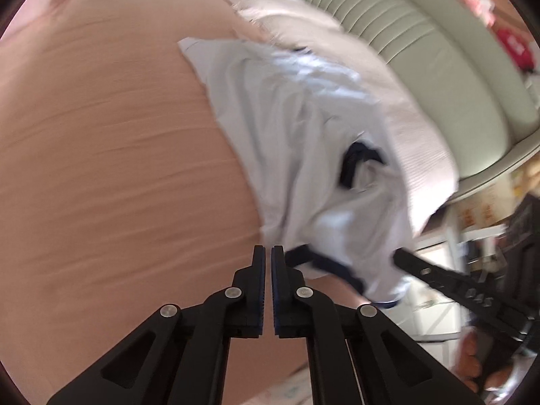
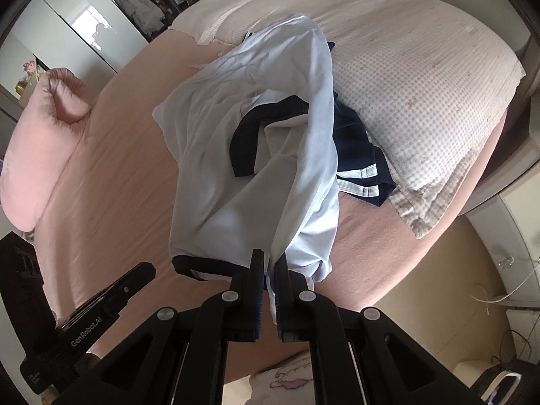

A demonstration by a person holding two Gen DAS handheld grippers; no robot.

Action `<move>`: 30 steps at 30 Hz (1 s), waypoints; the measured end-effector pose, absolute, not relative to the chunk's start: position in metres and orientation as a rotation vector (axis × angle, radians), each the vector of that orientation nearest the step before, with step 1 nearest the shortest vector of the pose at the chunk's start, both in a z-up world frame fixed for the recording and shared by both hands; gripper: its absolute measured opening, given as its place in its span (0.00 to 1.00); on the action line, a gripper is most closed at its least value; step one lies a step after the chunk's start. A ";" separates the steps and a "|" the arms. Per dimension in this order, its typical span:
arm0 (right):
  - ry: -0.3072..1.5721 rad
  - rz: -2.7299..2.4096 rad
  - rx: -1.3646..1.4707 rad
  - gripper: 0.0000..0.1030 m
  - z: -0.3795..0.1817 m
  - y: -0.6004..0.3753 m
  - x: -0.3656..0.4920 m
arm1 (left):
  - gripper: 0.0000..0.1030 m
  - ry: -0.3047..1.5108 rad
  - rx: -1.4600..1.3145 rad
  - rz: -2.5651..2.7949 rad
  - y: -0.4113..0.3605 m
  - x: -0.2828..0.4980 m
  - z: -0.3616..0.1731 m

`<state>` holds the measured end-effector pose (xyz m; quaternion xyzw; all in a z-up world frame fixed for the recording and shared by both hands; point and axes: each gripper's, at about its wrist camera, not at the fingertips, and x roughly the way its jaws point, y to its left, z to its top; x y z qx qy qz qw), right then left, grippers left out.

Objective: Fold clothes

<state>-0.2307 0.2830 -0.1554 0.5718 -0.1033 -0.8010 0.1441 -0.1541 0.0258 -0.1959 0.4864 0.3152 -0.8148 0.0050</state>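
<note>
A pale blue shirt (image 1: 297, 141) with navy collar and cuffs lies crumpled on the peach bed sheet (image 1: 118, 155). In the left wrist view my left gripper (image 1: 269, 253) is shut with nothing between its fingers, its tips just short of the shirt's near edge and a navy cuff (image 1: 303, 256). My right gripper (image 2: 270, 263) is shut on a fold of the shirt (image 2: 236, 155) and lifts it slightly at the near hem. The right gripper (image 1: 401, 256) also shows blurred at the shirt's right side. The left gripper (image 2: 148, 270) shows at lower left, beside a navy cuff (image 2: 195, 266).
A navy garment with white stripes (image 2: 364, 172) lies partly under the shirt. A checked quilt (image 2: 422, 84) covers the far side of the bed. A pink pillow (image 2: 37, 141) sits at the left. A green padded headboard (image 1: 438, 50) curves behind. The floor (image 2: 438, 287) lies to the right.
</note>
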 end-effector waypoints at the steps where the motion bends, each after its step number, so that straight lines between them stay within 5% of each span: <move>1: -0.294 -2.311 1.649 0.04 -0.154 0.282 -0.229 | 0.03 1.054 1.522 -2.545 0.023 -0.154 -0.196; 5: -0.293 -2.319 1.645 0.04 -0.154 0.278 -0.229 | 0.14 1.282 1.519 -2.493 0.015 -0.157 -0.200; 7: -0.298 -2.323 1.641 0.06 -0.156 0.275 -0.232 | 0.39 1.267 1.533 -2.436 0.016 -0.162 -0.203; 8: -0.300 -2.325 1.639 0.10 -0.157 0.274 -0.234 | 0.59 1.255 1.516 -2.425 0.017 -0.163 -0.205; 9: -0.303 -2.327 1.637 0.27 -0.158 0.273 -0.235 | 0.65 1.254 1.495 -2.421 0.017 -0.163 -0.206; 10: -0.305 -2.329 1.635 0.49 -0.159 0.272 -0.237 | 0.65 1.271 1.477 -2.424 0.017 -0.163 -0.207; 12: -0.314 -2.330 1.629 0.58 -0.162 0.271 -0.239 | 0.66 1.339 1.467 -2.419 0.018 -0.165 -0.211; 30: -0.478 -2.257 1.760 0.58 -0.211 0.301 -0.260 | 0.66 1.087 1.649 -2.402 0.052 -0.210 -0.230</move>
